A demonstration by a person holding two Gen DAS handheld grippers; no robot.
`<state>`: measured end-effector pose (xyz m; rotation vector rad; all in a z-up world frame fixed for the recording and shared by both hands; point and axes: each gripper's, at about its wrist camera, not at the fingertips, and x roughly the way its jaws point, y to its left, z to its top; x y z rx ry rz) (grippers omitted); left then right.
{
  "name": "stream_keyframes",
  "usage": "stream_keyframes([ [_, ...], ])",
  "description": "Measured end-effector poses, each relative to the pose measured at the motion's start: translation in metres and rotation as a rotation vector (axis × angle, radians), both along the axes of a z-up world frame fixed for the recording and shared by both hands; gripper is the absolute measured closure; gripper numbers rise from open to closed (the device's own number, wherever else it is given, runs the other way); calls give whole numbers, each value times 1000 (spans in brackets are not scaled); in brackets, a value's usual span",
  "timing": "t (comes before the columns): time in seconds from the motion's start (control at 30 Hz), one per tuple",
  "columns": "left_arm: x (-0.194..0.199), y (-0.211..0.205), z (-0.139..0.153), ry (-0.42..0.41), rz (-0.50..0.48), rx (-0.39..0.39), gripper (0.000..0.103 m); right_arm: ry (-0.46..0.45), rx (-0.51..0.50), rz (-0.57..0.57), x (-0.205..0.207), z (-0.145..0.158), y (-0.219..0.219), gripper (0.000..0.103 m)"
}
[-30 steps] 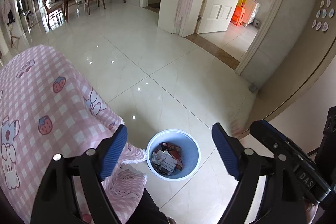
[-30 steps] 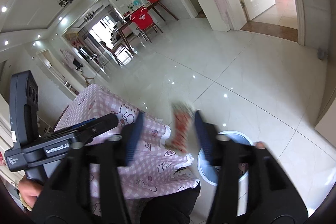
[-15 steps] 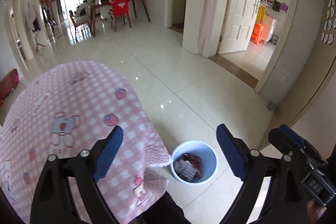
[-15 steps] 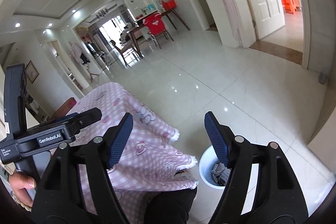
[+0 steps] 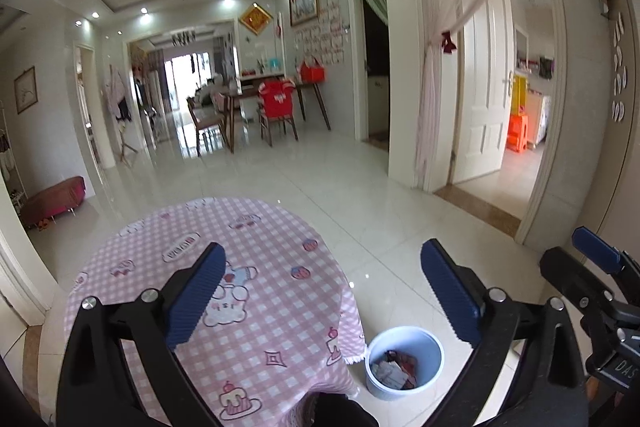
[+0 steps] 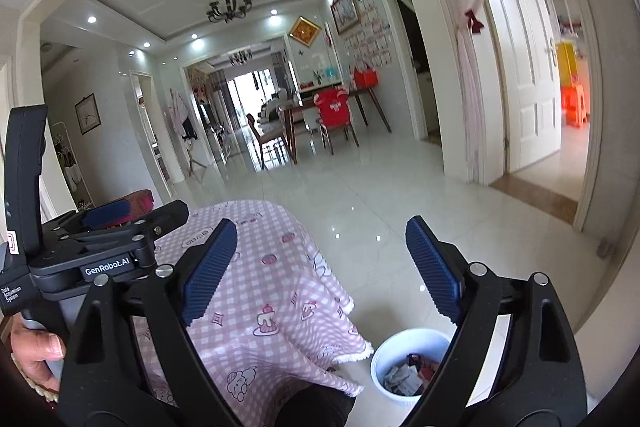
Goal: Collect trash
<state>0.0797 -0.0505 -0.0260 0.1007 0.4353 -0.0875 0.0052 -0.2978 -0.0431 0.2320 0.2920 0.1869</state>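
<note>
A light blue trash bin (image 5: 404,361) stands on the floor beside the table, with crumpled wrappers and paper (image 5: 394,371) inside; it also shows in the right wrist view (image 6: 408,363). My left gripper (image 5: 324,295) is open and empty, held high above the table edge. My right gripper (image 6: 320,267) is open and empty too, above the table and bin. The left gripper's body (image 6: 100,247) shows at the left of the right wrist view, and the right gripper's body (image 5: 592,291) at the right of the left wrist view.
A round table with a pink checked cloth (image 5: 248,267) sits below me. A glossy white tiled floor (image 5: 360,195) runs to a dining table with chairs (image 5: 276,107). An open white door (image 5: 484,99) is at the right, a red bench (image 5: 52,199) at the left.
One second ago my right gripper let go of a wrapper over the bin. Since then both grippers have risen and tilted up, so more of the room and tabletop shows.
</note>
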Motion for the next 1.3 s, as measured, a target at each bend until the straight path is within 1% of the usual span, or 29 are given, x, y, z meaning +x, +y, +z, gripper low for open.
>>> stream_keyframes([
  [0.1,-20,4,11,-50,21,2,6,-46,-24,5,-18,12,6,17],
  [0.2,-37,9,19,-82,29,-3,6,-81,-46,4,-32,20,12,16],
  [0.4,-63,14,30,-119,33,-10,6,-125,-71,-1,-52,30,18,16],
  [0.5,-72,16,33,-128,32,-6,6,-129,-74,1,-57,31,23,15],
  [0.77,-80,13,38,-156,23,1,6,-134,-83,-4,-63,32,25,15],
  [1.3,-83,10,37,-157,7,11,6,-131,-78,-6,-69,34,27,14],
])
